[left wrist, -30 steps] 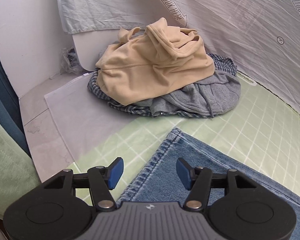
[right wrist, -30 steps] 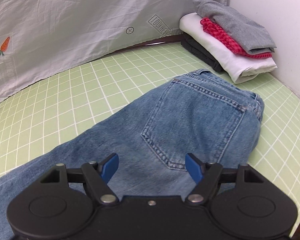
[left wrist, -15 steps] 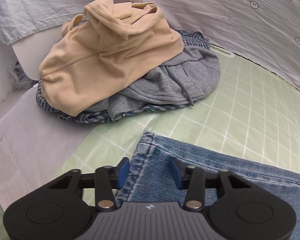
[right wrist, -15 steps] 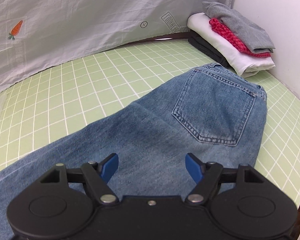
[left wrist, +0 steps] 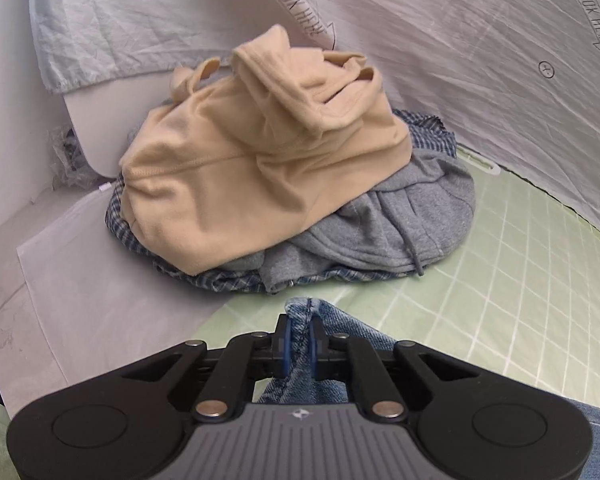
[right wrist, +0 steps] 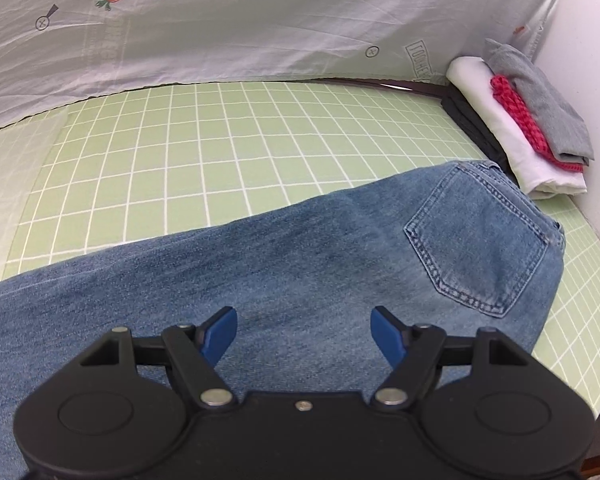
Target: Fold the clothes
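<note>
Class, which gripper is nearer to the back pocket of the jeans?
Right. The right gripper hovers open over the jeans, the back pocket just ahead of it. The left gripper is shut on the jeans' hem, with no pocket in its view.

Blue jeans [right wrist: 308,264] lie flat on green grid mat [right wrist: 204,148], back pocket up, waist toward folded stack [right wrist: 528,120]. Hem corner [left wrist: 300,312] bunched, lifted off mat. Unfolded pile [left wrist: 284,176]: tan hoodie on top, grey hoodie and blue plaid shirt under, just beyond hem.
</note>
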{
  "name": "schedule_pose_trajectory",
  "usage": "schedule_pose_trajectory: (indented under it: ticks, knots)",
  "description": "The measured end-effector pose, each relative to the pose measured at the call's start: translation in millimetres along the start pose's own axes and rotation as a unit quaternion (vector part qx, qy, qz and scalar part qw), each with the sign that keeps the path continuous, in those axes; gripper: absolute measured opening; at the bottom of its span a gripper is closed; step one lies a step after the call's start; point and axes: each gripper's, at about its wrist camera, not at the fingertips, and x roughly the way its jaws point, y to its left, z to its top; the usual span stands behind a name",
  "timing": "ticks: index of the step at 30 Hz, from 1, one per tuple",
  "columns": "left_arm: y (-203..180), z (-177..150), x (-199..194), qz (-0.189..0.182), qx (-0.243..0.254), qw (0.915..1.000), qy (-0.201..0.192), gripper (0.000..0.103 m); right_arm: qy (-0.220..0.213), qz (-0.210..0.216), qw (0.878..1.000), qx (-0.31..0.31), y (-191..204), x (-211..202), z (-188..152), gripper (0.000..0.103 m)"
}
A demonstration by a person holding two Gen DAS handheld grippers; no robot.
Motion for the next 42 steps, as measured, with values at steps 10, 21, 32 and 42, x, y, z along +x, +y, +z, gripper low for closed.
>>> schedule_pose_trajectory:
  ticks: [10,21,32,42]
  knots:
    - [3.2,-19.3,-21.0,-0.004,-0.004,0.9998,0.017,0.048,-0.002,0.043,0.999,-0.014,1.7,1.6,-12.1,0.076]
    - [-22.6,-46.8,-46.0,0.000,0.024,0.9987,0.045,0.058,0.005,0.089,0.996,-0.017,-22.4,39.4,-7.9,0.046]
    - [-29.8,-75.3,-82.6,-0.025,-0.003,0.9987,0.045,0.066,0.038,0.075,0.996,0.031,-27.3,76.5,12.9,0.101]
    - [-3.9,-113.9,-94.3,-0.049,-0.067,0.9943,0.066,0.066,0.051,0.080,0.995,0.041,-21.7,76.5,11.0,0.103]
